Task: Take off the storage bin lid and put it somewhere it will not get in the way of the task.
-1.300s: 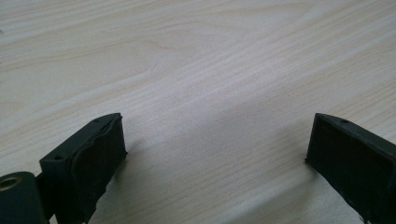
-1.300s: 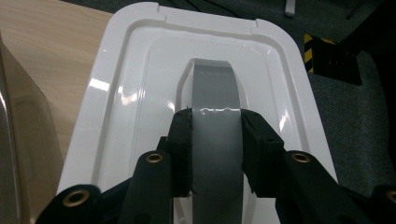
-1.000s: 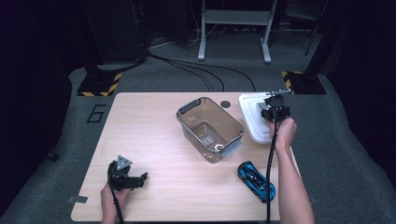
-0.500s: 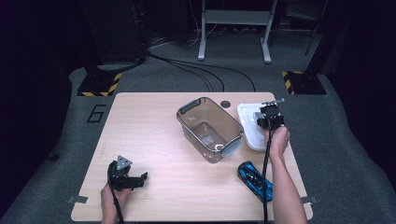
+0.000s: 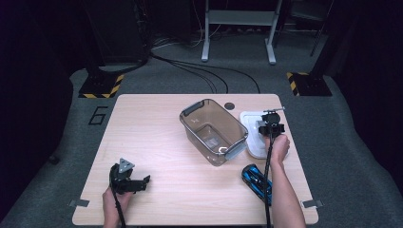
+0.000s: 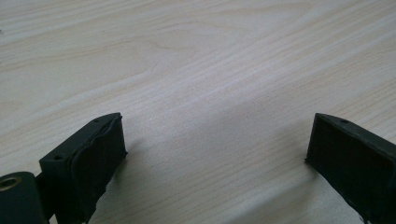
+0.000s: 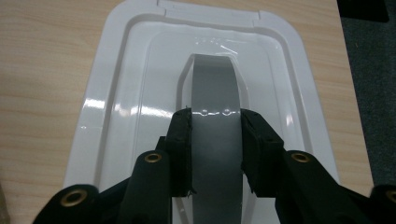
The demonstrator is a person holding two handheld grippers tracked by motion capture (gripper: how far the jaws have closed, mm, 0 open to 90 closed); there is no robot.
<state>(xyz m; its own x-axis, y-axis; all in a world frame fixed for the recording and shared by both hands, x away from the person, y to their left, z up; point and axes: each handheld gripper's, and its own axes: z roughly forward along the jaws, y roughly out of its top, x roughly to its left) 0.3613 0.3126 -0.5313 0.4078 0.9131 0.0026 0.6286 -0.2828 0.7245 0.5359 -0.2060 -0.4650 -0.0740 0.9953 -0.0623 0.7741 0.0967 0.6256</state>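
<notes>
My right gripper [image 7: 215, 135] is shut on a grey roll of tape [image 7: 215, 102], which stands on edge between its pads. The roll hangs just above, or rests on, a white plastic lid [image 7: 116, 107]; I cannot tell which. In the high view the right gripper [image 5: 270, 124] is over the white lid [image 5: 251, 145] at the table's right side. My left gripper [image 5: 139, 183] lies near the front left of the table, open, and in the left gripper view its jaws [image 6: 215, 149] stand wide apart over bare wood.
A clear plastic bin [image 5: 214, 130] with grey handles stands in the middle of the table [image 5: 142, 128], just left of the lid. A blue toy car [image 5: 256, 183] lies near the front right, beside the person's right forearm. A dark round hole [image 5: 230, 106] marks the table's far edge.
My right gripper has come down toward the white lid with the tape roll in it. The left gripper has not moved.
</notes>
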